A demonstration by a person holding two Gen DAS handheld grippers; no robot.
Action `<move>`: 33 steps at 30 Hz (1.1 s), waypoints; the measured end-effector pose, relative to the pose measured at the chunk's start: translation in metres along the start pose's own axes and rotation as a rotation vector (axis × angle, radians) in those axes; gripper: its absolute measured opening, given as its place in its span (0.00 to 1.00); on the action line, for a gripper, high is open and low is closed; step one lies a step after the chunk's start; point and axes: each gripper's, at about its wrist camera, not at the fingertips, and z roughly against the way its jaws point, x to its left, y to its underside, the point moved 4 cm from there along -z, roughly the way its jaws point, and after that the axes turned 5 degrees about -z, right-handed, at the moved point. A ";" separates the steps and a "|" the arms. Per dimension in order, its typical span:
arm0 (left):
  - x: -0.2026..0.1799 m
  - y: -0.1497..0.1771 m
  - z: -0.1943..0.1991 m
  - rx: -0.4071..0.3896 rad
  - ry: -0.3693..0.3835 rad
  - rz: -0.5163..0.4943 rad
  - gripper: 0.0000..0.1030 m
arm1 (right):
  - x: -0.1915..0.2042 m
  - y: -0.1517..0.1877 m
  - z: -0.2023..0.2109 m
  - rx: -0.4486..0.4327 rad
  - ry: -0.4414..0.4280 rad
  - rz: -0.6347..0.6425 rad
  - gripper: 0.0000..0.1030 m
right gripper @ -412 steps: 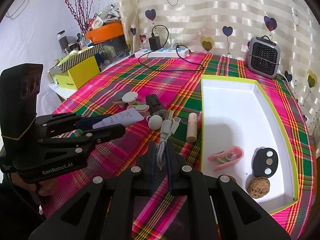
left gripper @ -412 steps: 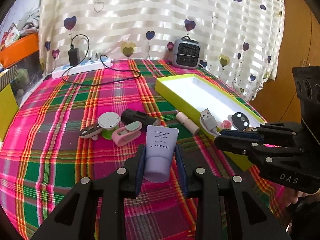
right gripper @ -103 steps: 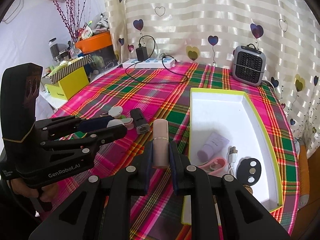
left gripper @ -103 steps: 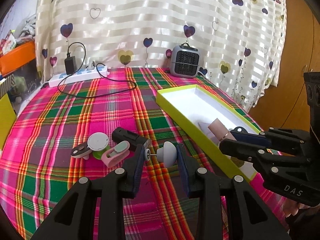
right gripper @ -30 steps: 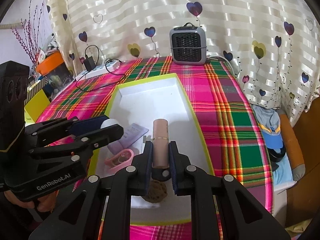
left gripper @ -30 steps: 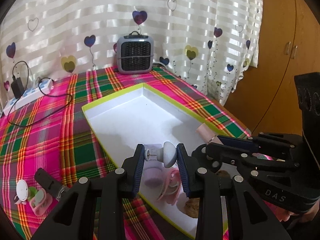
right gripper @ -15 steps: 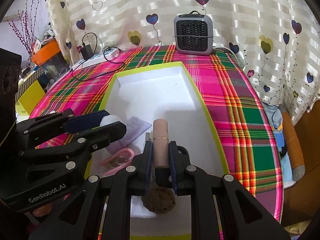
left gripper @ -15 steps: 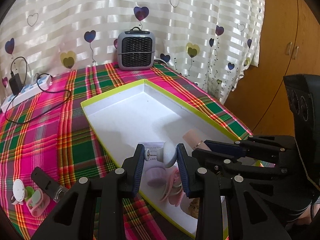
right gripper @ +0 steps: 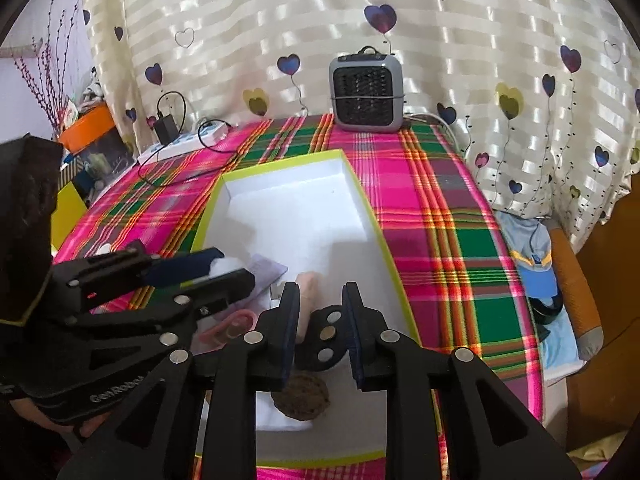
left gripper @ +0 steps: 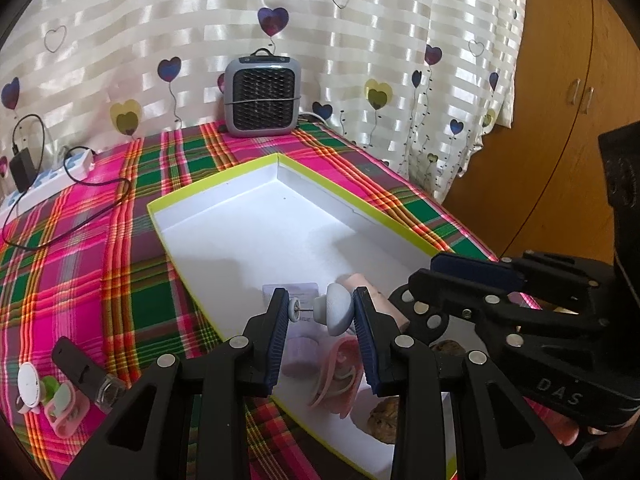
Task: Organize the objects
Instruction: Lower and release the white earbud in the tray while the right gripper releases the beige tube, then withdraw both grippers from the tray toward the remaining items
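A yellow-rimmed white box (left gripper: pixel 216 178) lies on the plaid cloth. My left gripper (left gripper: pixel 320 312) hovers over its near end, shut on a small white knob (left gripper: pixel 338 314) with a pin and disc. My right gripper (right gripper: pixel 320 304) is also above the box; its jaws are opening and no pad presses on anything. The pink tube (right gripper: pixel 308 284) lies in the box just below and beside its left finger. In the box also lie a purple tube (left gripper: pixel 300 356), a pink clip (left gripper: pixel 340 372), a black oval disc (right gripper: pixel 326 336) and a walnut (right gripper: pixel 300 398).
A grey heater (left gripper: pixel 262 98) stands at the table's far edge, and a power strip (left gripper: pixel 52 176) with a cable lies far left. On the cloth left of the box are a black item (left gripper: pixel 80 372), a white cap (left gripper: pixel 30 384) and a pink clip (left gripper: pixel 66 408). A wooden cabinet (left gripper: pixel 560 120) stands on the right.
My right gripper's jaws have spread and let go of the pink tube, which now lies in the box. My left gripper still holds the white knob and has not moved.
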 end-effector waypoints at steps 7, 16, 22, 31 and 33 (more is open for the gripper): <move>0.000 0.000 -0.001 -0.001 -0.003 0.004 0.31 | 0.001 0.001 0.002 0.001 0.002 0.001 0.22; -0.001 -0.002 0.004 -0.014 0.016 0.008 0.34 | 0.002 0.002 0.008 -0.007 0.007 0.001 0.22; 0.001 0.000 0.009 -0.022 0.003 0.010 0.34 | 0.003 0.004 0.010 -0.004 0.010 0.005 0.22; 0.004 0.001 0.010 -0.023 -0.008 0.016 0.34 | 0.005 0.005 0.010 -0.003 0.010 0.010 0.22; 0.004 0.001 0.011 -0.025 -0.008 0.014 0.34 | 0.005 0.005 0.010 -0.002 0.011 0.012 0.22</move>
